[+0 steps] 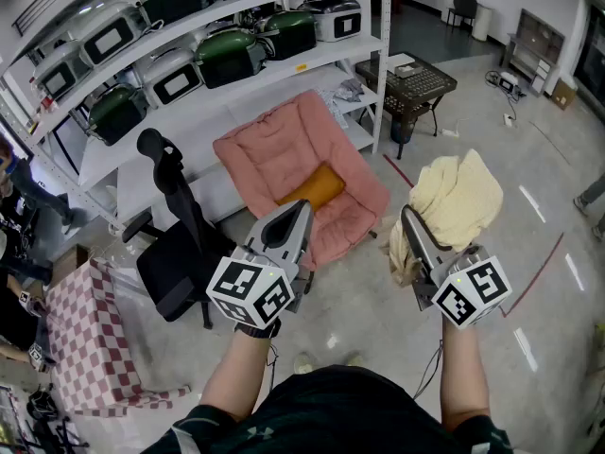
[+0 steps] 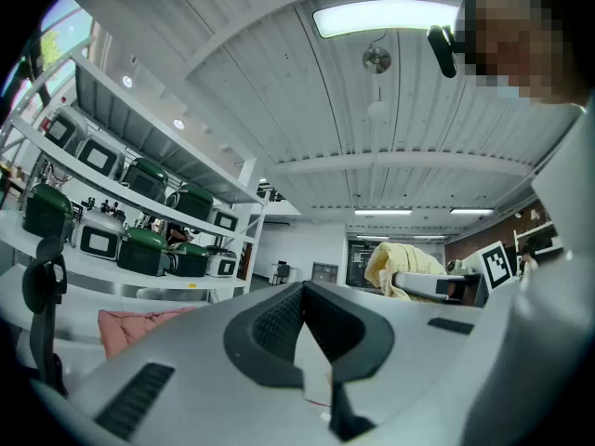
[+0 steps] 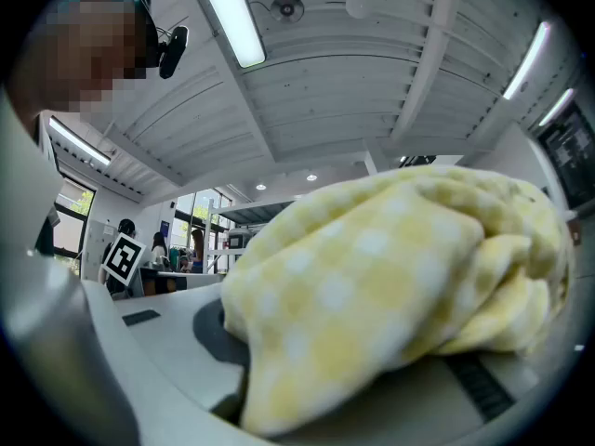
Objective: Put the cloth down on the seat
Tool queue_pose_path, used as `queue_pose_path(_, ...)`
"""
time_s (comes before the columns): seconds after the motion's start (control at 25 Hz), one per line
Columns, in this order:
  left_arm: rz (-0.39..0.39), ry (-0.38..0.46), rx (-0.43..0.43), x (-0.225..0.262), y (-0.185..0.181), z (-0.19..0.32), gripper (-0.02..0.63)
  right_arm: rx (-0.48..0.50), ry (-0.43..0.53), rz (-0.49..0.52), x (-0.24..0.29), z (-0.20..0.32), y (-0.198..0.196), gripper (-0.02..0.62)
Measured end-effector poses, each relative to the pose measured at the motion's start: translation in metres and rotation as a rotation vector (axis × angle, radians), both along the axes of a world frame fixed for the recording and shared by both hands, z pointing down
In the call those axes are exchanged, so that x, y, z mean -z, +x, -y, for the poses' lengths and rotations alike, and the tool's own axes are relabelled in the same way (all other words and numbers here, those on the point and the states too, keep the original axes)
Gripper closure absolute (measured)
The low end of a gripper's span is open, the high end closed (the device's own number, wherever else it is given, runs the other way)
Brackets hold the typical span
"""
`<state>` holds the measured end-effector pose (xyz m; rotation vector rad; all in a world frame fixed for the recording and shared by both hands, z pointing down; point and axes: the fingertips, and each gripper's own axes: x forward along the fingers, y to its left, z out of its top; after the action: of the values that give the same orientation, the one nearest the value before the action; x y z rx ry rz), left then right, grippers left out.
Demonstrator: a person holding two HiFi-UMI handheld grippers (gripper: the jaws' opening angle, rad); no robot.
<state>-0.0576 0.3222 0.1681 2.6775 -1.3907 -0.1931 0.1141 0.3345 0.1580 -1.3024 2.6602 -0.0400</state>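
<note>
A pale yellow checked cloth [image 1: 460,200] hangs bunched in the air from my right gripper [image 1: 409,218], which is shut on it. In the right gripper view the cloth [image 3: 390,286] drapes over both jaws and hides the fingertips. The seat [image 1: 284,154] is a low pink padded floor chair with an orange cushion [image 1: 313,188], on the floor ahead and to the left of the cloth. My left gripper [image 1: 301,208] is held over the seat's front edge, jaws shut with nothing in them. The left gripper view shows the left gripper [image 2: 305,291] pointing level across the room.
A black office chair [image 1: 173,253] stands left of the seat. A red-and-white checked cloth [image 1: 90,334] lies at the lower left. White shelves [image 1: 236,74] with several rice cookers run behind the seat. A small black table [image 1: 408,81] stands at the back right.
</note>
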Motion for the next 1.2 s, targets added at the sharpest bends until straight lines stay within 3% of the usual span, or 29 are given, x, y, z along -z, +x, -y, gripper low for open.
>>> queue_pose_path(0.36, -0.005, -0.001, 0.012, 0.001, 0.013, -0.005, 0.601, 0.013, 0.008, -0.024, 0.001, -0.003, 0.009, 0.485)
queue_pose_path(1.2, 0.011, 0.003, 0.046, -0.008, 0.051, -0.013, 0.601, 0.006, -0.05, 0.045, -0.023, -0.011, 0.066, 0.483)
